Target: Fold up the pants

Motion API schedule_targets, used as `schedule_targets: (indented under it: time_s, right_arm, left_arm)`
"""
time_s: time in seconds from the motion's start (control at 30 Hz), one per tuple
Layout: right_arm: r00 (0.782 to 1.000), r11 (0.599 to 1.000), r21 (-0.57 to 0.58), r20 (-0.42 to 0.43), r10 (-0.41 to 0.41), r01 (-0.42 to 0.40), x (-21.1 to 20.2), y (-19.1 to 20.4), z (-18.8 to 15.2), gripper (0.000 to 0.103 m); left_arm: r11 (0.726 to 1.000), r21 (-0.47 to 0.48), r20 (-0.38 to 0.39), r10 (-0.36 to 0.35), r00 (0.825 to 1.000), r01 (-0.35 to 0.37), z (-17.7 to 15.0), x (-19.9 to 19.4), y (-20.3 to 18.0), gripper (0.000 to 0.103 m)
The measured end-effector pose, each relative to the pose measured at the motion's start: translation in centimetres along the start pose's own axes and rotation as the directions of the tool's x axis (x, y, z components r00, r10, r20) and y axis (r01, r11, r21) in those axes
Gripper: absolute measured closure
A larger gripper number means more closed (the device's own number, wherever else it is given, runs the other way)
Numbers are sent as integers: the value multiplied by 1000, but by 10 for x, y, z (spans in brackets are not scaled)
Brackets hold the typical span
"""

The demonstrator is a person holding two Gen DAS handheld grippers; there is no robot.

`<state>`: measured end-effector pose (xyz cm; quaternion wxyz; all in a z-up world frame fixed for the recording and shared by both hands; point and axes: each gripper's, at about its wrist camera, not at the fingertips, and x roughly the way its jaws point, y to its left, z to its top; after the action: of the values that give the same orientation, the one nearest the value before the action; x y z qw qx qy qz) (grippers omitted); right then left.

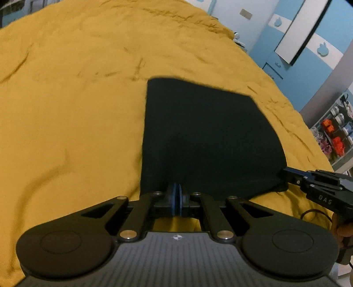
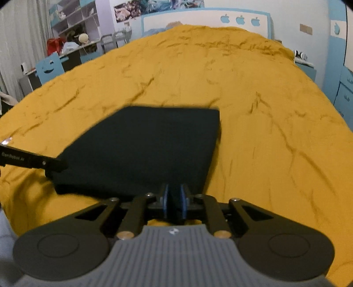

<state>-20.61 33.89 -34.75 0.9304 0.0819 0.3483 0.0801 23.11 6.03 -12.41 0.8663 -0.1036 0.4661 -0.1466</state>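
Dark folded pants (image 1: 205, 136) lie as a flat panel on the yellow bedspread (image 1: 66, 99). My left gripper (image 1: 177, 194) is shut on their near edge, with the blue pads pinching the cloth. The right gripper (image 1: 284, 176) shows at the pants' near right corner in the left wrist view. In the right wrist view the pants (image 2: 143, 145) spread ahead of my right gripper (image 2: 174, 198). Its blue pads stand slightly apart, the dark hem lies in the gap, and they do not press on it. The left gripper (image 2: 55, 165) reaches the pants' left corner there.
The yellow bedspread (image 2: 264, 132) is wrinkled and stretches far beyond the pants on all sides. A blue and white headboard (image 2: 205, 17) stands at the far end. A desk with a blue chair (image 2: 49, 66) is at the left, and blue cabinets (image 1: 308, 66) at the right.
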Motion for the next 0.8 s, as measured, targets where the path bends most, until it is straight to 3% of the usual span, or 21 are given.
schedule_targets:
  time_s: [0.1,0.27,0.37,0.53,0.63,0.73,0.8]
  right_arm:
    - [1000,1000,16,-4,-4,4,6,-3,-14,96]
    - [1000,1000,16,-29,-7,8,-7,-2,-15,94]
    - [998,999,32,-59,-3,4,-24,-4,-12,74]
    - [999,998,59,30,12,-14,-73,2,1,51]
    - [994,999,38,112,-4,-1,-102,16,12,35]
    - [978,1000,17,206,-19,16,-128,33,20,20]
    - [965,1000,16,260,-25,21,-143,45,22,21]
  left_arm:
    - [1000,-23,4,-13,1000,13,-5,-5,5,98]
    - [1000,21,-8,-10,1000,10,-9,-22,-3,98]
    - [997,72,0,-15,1000,15,-11,-39,-13,89]
    - [996,90,136,-27,990,15,-6,-80,-32,68]
    - [996,91,258,-10,966,-14,-4,-105,-50,45]
    - [989,106,378,58,924,-105,-6,-125,-73,23]
    - [975,107,441,130,888,-195,-10,-134,-89,11]
